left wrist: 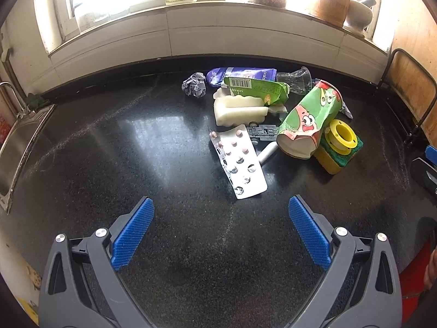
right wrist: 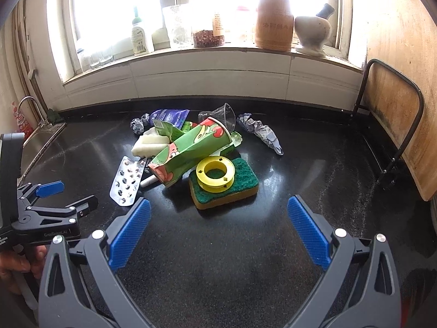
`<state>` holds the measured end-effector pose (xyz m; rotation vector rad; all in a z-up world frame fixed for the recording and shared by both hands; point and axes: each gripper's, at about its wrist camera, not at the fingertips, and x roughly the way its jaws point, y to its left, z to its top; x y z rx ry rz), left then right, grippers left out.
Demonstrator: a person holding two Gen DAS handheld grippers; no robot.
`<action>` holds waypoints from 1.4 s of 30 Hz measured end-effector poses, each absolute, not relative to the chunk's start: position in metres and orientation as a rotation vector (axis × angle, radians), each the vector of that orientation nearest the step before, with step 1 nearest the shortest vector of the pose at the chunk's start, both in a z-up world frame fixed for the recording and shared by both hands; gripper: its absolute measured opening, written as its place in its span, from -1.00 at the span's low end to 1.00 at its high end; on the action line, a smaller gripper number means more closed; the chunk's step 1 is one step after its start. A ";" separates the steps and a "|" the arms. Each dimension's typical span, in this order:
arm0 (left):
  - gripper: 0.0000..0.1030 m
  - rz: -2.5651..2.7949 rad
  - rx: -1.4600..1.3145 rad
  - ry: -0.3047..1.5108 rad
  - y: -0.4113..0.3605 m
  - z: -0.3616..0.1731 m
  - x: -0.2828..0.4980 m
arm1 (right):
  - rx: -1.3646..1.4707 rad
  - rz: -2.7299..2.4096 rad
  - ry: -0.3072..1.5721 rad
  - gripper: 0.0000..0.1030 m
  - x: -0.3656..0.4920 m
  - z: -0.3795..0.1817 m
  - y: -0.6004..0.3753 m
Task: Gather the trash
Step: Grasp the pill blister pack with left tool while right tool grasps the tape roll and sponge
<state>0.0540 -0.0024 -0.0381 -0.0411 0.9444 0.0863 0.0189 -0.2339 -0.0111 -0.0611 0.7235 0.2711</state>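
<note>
Black tabletop (right wrist: pixel 314 164) below window. Trash pile (right wrist: pixel 191 147) ahead of jaws. Left gripper (left wrist: pixel 221 216) and right gripper (right wrist: pixel 218 216): jaws wide open, empty.

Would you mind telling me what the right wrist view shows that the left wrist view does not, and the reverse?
Only the right wrist view shows the left gripper from the side, open and hovering beside the blister pack, plus the long crumpled grey wrapper in full and the faucet.

Only the left wrist view shows the dark toy chassis behind the blister pack.

Both show the black counter, the green paper cup, the yellow spool on the sponge, the clear plastic cup and the sink. The right gripper is open too.
</note>
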 end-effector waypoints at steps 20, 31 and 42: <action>0.45 0.095 -0.099 1.039 0.013 -0.105 0.123 | -0.152 0.300 0.872 0.68 0.127 -0.086 -0.207; -0.91 0.041 -0.123 1.010 0.008 -0.095 0.124 | -0.130 0.326 0.867 0.04 0.126 -0.083 -0.205; -0.94 0.078 -0.119 0.893 0.020 -0.048 0.065 | -0.073 0.292 0.764 0.04 0.061 -0.036 -0.229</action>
